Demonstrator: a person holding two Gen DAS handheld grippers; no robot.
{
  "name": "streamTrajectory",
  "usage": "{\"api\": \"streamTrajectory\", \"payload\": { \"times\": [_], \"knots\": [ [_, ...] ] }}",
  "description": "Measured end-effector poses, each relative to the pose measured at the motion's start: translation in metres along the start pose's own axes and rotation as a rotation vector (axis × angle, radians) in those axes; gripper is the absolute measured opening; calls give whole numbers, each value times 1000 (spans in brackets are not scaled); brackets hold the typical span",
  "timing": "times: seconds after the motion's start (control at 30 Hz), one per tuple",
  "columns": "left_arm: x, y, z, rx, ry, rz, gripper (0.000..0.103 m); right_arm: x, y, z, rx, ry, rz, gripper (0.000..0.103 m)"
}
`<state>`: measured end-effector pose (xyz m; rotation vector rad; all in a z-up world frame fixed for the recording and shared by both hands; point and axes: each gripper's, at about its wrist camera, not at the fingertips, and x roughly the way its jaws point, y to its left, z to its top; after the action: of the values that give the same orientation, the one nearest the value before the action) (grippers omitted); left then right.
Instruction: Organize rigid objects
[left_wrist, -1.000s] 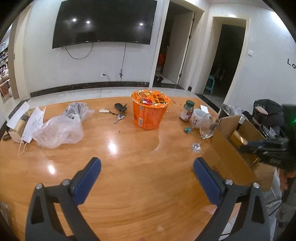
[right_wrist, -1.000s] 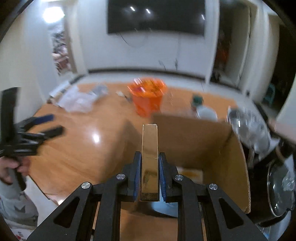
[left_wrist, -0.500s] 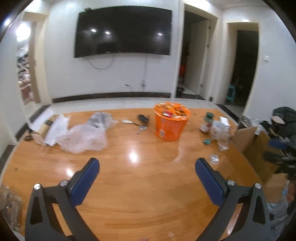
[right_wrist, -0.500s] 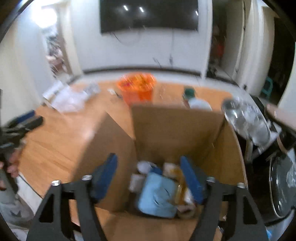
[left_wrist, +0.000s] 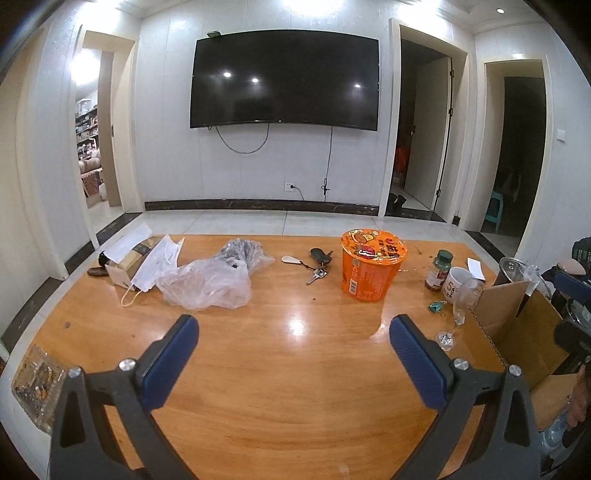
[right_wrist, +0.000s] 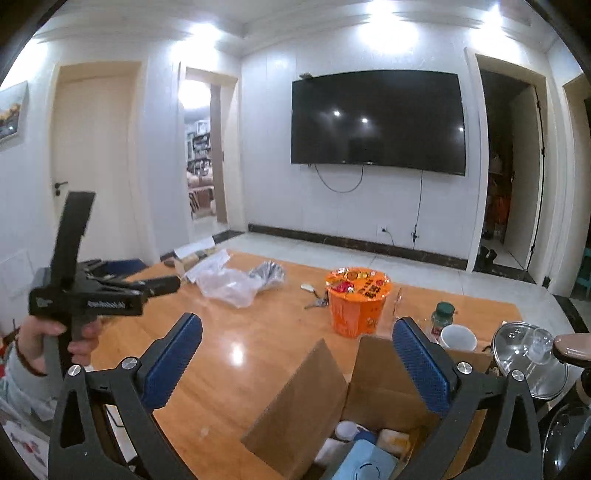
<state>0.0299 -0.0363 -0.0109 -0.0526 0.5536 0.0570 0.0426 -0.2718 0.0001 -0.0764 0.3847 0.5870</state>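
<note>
Facing the wooden table (left_wrist: 280, 369), both grippers stand wide apart and carry nothing. The left gripper (left_wrist: 293, 360) hovers over the near middle of the table; the right gripper (right_wrist: 297, 363) hovers above the cardboard box (right_wrist: 373, 384) at the table's right end, where a few items already lie inside.

Rigid objects remaining on the table sit along the far side. The orange noodle cup (left_wrist: 373, 269) stands upright, far and slightly right of the left gripper's centre line. The keys (left_wrist: 318, 264) lie just left of the cup, long axis running near-to-far with a slight slant. The green-capped bottle (left_wrist: 439, 269), the white mug (left_wrist: 456, 286) and the wine glass (left_wrist: 460, 314) cluster at the far right, just beside the box flap.

Judgement: the right gripper is nearer the bottle, mug and glass; the left gripper is nearer the keys. The cup lies between both.
</note>
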Motion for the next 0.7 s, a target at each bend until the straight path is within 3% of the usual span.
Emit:
{"api": "streamTrajectory", "payload": {
  "times": [0.7],
  "knots": [
    [6, -18, -3, 2, 13, -3, 102, -18, -7, -9, 0, 26, -20, 103]
  ]
}}
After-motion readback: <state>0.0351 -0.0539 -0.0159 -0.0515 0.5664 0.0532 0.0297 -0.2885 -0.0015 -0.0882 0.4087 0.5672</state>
